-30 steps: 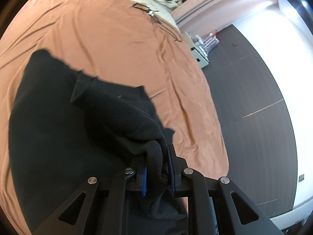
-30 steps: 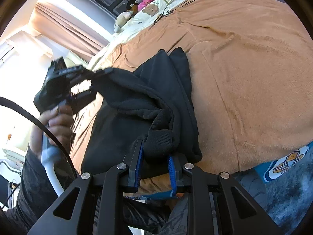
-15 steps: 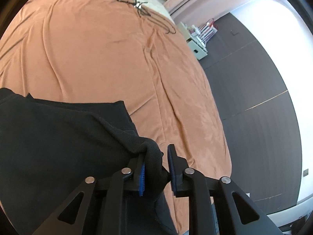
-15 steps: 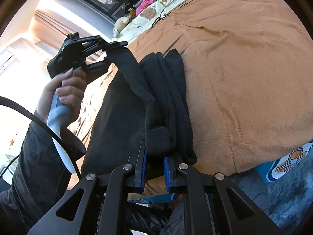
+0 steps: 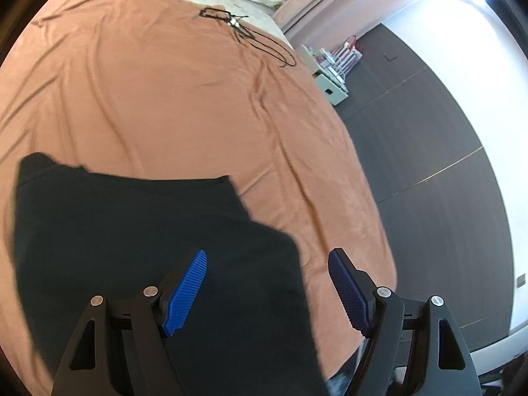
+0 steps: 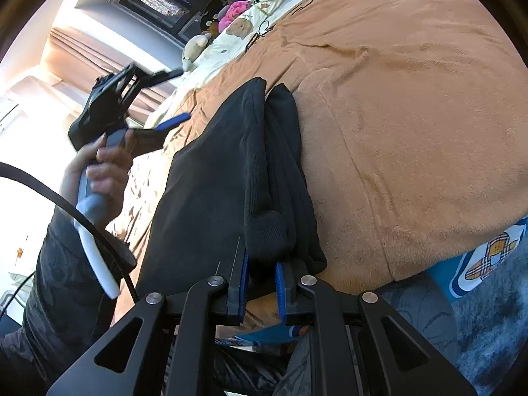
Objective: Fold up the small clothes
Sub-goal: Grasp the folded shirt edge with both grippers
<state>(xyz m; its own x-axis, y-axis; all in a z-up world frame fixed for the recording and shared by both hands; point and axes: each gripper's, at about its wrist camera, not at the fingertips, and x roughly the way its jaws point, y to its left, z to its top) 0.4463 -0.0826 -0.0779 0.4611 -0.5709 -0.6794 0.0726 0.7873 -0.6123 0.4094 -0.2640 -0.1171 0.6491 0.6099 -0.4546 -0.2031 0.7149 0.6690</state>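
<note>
Black garment laid out on the orange bedspread.

The bedspread (image 5: 171,99) carries the black garment (image 5: 138,250) near the foot edge, long axis running away toward the pillows. The right gripper (image 6: 260,277) pinches its ribbed cuff (image 6: 265,231); the left gripper (image 5: 267,283) hangs spread wide above it, holding nothing.

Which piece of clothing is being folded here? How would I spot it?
Look at the wide orange-brown blanket covering the bed. On its near edge lies a black knit garment, one ribbed end pinched in the right gripper. It is the only dark cloth on the blanket.
</note>
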